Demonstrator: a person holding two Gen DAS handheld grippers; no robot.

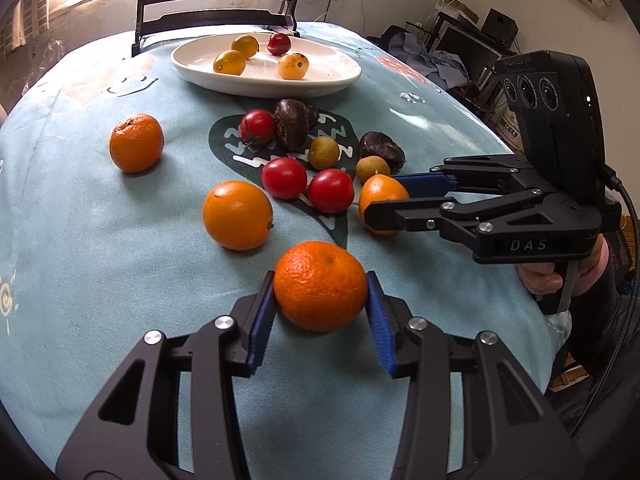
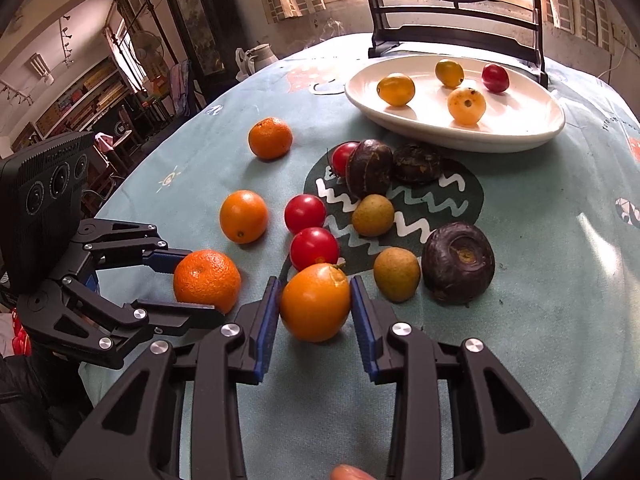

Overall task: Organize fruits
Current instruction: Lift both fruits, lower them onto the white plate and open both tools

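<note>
Left wrist view, lower middle: the left gripper [image 1: 320, 300] clamps a mandarin [image 1: 320, 285] on the blue patterned surface [image 1: 100, 280]. At right, the right gripper [image 1: 380, 204], lettered "DAS", pinches a smooth orange fruit [image 1: 378, 196]. Loose tomatoes [image 1: 284, 178] lie beyond. Farthest, a white plate [image 1: 328, 80] holds four small fruits before a dark chair [image 1: 216, 12].

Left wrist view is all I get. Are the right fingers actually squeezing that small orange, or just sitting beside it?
Observer: Squeezing. Both pads of the right gripper press the small orange, one on each side.
Operator: Is its peel intact on the side I can't see?
Observer: Not quite. A split-looking line runs through the peel beside the stem.
Operator: Anything past the far edge on that side?
Observer: A white jug shows just beyond the cloth-covered table.
</note>
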